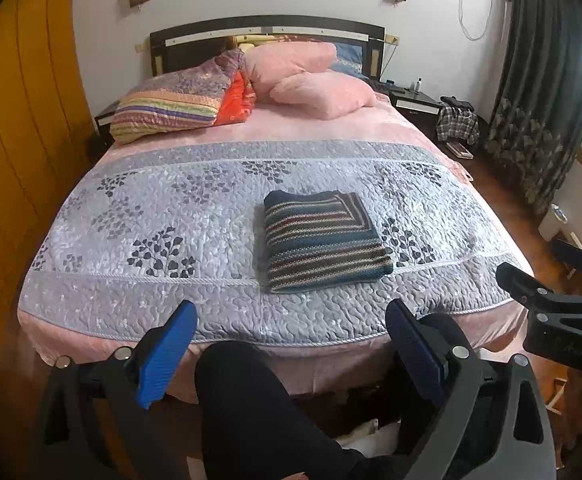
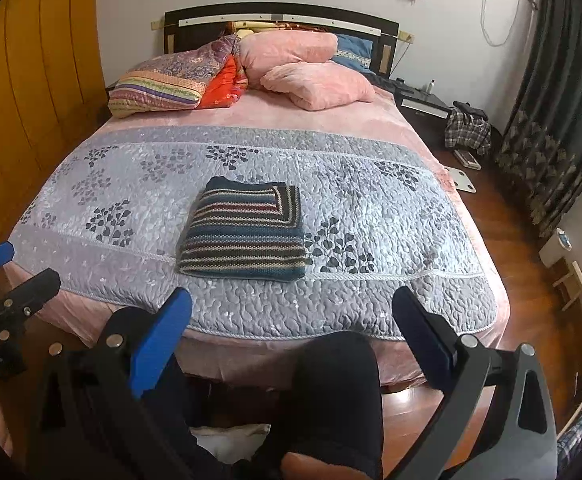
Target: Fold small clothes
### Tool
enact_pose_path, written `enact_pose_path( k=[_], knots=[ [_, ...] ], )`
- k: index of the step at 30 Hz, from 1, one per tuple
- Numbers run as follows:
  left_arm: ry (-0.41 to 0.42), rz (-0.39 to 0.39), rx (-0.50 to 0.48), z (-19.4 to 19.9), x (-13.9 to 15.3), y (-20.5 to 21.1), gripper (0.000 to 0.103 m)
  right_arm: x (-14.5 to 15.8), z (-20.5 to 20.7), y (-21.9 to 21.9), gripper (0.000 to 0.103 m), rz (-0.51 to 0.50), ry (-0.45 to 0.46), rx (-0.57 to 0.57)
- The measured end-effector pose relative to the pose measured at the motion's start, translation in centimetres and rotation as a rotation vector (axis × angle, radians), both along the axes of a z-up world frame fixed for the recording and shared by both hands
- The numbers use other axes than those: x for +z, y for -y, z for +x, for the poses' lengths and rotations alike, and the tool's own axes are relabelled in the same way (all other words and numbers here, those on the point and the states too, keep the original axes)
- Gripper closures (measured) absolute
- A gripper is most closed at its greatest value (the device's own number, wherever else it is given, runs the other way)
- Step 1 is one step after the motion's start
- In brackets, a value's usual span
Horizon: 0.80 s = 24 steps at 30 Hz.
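Note:
A striped knit garment (image 1: 321, 240) in teal, cream and maroon lies folded into a neat rectangle on the grey quilt (image 1: 171, 208) near the foot of the bed; the right wrist view shows the same folded garment (image 2: 247, 236). My left gripper (image 1: 291, 320) hangs open before the foot of the bed, short of the garment, with nothing between its blue pads. My right gripper (image 2: 293, 308) is open too, held back from the bed edge and empty. The right gripper (image 1: 547, 276) also shows at the right edge of the left wrist view.
Pillows (image 1: 311, 80) and a folded colourful blanket (image 1: 171, 104) are piled at the headboard. A person's dark-clothed leg (image 1: 259, 408) stands below the grippers. A nightstand (image 1: 415, 102), checked cloth (image 1: 457, 122) and dark curtains (image 1: 543, 100) are at the right, a wooden wardrobe (image 1: 23, 120) at the left.

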<state>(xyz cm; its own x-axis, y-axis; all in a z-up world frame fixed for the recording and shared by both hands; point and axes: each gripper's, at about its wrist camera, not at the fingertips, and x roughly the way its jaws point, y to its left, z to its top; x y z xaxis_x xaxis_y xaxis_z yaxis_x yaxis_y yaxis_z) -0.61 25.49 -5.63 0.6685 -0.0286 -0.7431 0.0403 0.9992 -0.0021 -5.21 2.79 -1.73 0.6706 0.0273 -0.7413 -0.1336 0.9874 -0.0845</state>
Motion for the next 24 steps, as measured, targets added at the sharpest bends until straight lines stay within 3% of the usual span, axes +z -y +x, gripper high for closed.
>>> enact_pose_path(
  k=[24],
  knots=[
    [-0.009, 0.016, 0.037, -0.39, -0.19, 0.01, 0.008, -0.55, 0.05, -0.80, 0.003, 0.003, -0.011, 0.024]
  ],
)
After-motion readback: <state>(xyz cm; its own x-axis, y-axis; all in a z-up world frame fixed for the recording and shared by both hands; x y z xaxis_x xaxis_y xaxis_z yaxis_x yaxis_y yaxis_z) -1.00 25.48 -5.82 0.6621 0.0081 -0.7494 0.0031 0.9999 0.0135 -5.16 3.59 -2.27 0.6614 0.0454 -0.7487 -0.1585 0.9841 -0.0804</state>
